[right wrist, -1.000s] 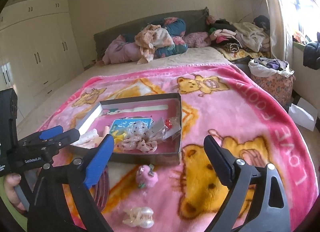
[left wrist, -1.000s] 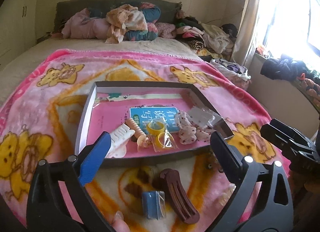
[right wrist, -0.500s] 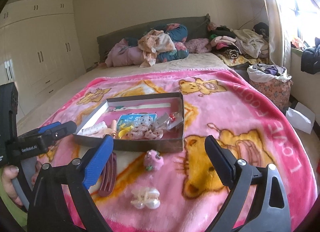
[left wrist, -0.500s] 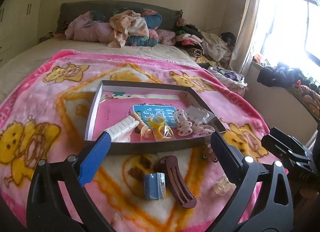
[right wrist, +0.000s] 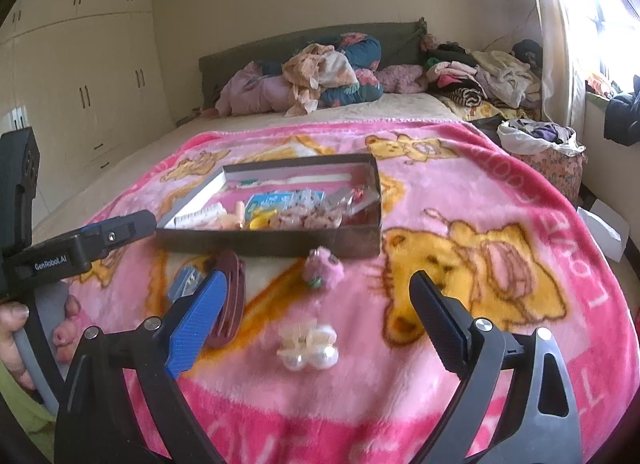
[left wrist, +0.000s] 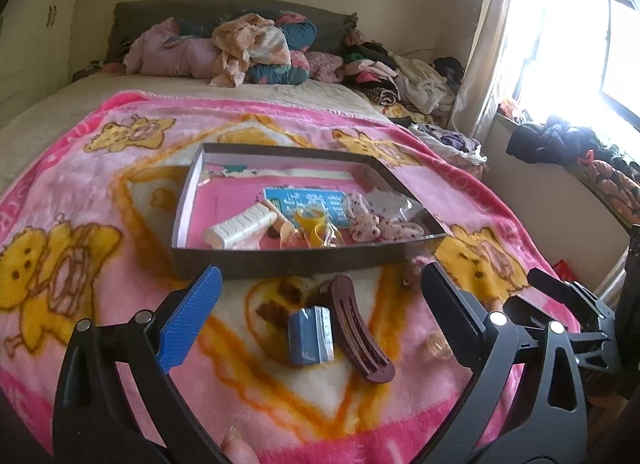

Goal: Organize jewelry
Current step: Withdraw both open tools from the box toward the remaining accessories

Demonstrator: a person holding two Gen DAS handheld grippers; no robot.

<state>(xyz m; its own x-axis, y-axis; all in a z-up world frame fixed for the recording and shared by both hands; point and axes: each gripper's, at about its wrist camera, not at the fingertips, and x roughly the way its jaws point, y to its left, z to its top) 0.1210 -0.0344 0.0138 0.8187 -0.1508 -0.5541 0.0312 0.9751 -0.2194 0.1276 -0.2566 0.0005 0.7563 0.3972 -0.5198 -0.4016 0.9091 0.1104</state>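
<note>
A flat dark cardboard box with a pink inside is sitting in the middle of a pink blanket with yellow bears on a bed. Inside the box, a white ribbed hair clip is lying near the front wall, next to yellow rings in a clear bag, a blue card with writing and a spotted pink fabric bow.

More things are lying on the blanket just in front of the box. A long dark red plastic hair clip is touching a small blue packet in clear wrap. A fuzzy pink ball hair tie is resting close to the box wall. A white claw clip with pearls is lying nearer the camera.

The left gripper is hanging over the blue packet and the red clip with its two fingers spread wide and nothing in them. The right gripper is hanging over the pearl clip, also spread wide and holding nothing. A hand is holding the left tool's handle.

Piles of clothes are sitting at the far end of the bed.
</note>
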